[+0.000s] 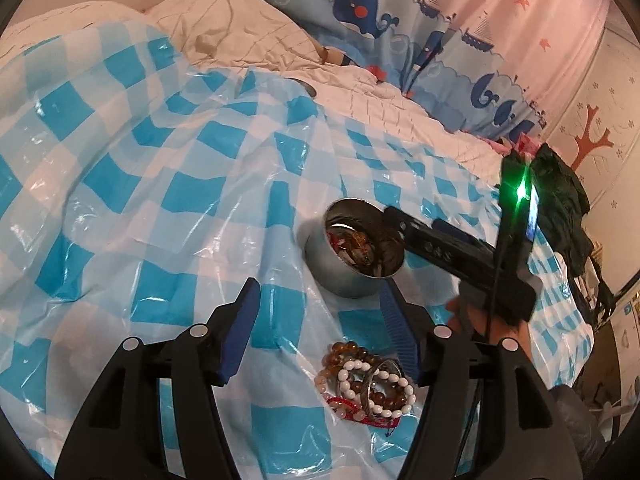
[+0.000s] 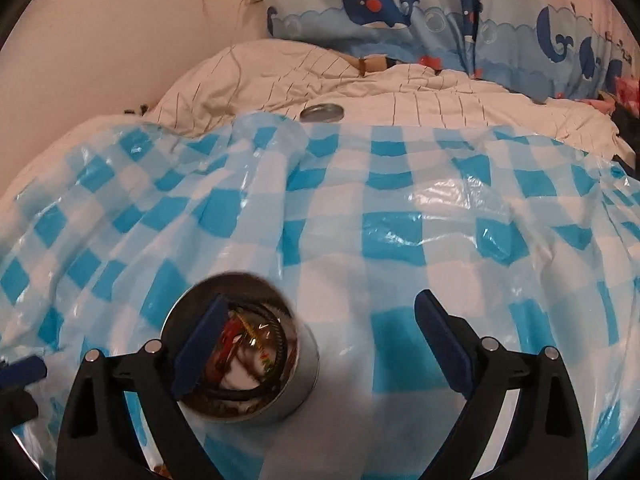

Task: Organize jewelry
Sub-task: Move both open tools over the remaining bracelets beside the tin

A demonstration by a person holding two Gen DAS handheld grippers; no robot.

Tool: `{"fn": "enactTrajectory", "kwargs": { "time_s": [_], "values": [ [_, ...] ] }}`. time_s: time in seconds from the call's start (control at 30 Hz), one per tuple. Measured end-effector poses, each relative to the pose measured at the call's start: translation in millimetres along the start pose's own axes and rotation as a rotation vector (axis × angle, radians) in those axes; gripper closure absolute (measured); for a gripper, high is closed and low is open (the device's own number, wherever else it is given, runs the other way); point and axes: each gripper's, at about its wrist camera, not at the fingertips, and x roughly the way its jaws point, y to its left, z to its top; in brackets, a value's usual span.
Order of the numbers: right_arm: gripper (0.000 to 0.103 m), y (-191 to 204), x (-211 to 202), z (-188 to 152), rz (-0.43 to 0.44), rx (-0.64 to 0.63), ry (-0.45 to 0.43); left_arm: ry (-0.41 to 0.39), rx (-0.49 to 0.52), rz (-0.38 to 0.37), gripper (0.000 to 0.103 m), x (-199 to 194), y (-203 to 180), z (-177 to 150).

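In the left wrist view, the left gripper [image 1: 320, 324] is seen spread apart with nothing between its pads, above a heap of bracelets [image 1: 366, 386] lying on the checked sheet [image 1: 160, 200]. The beads are judged light, loose and apt to slide; a strand is best pinched across its rim, where it stands proud of the heap. The tin [image 1: 352, 252] stands just beyond, already holding jewelry.

In the right wrist view, the right gripper [image 2: 320, 340] is seen wide apart and empty, one finger [image 2: 200, 344] over the tin [image 2: 304, 364]. A lid [image 2: 322, 113] lies well apart.
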Motion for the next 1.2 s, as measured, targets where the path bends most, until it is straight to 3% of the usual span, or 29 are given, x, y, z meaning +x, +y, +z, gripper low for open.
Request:
{"fn": "enactTrajectory", "kwargs": {
  "time_s": [0.3,0.6,0.87,1.2],
  "values": [
    [0.012,-8,-53,-10,0.129,0.051,-0.064,0.011,0.048,0.008,0.043,3,-16,-4],
    [0.011,-22,-112,-80,0.117,0.112,-0.043,-0.033,0.101,0.040,0.036,-13,-31,-14],
    [0.011,-13,-116,-123,0.090,0.089,0.005,-0.084,0.082,0.044,0.030,-43,-32,-32],
    [0.010,-6,-102,-145,0.051,0.061,-0.001,-0.057,0.103,0.023,0.029,-37,-41,-45]
  ]
}}
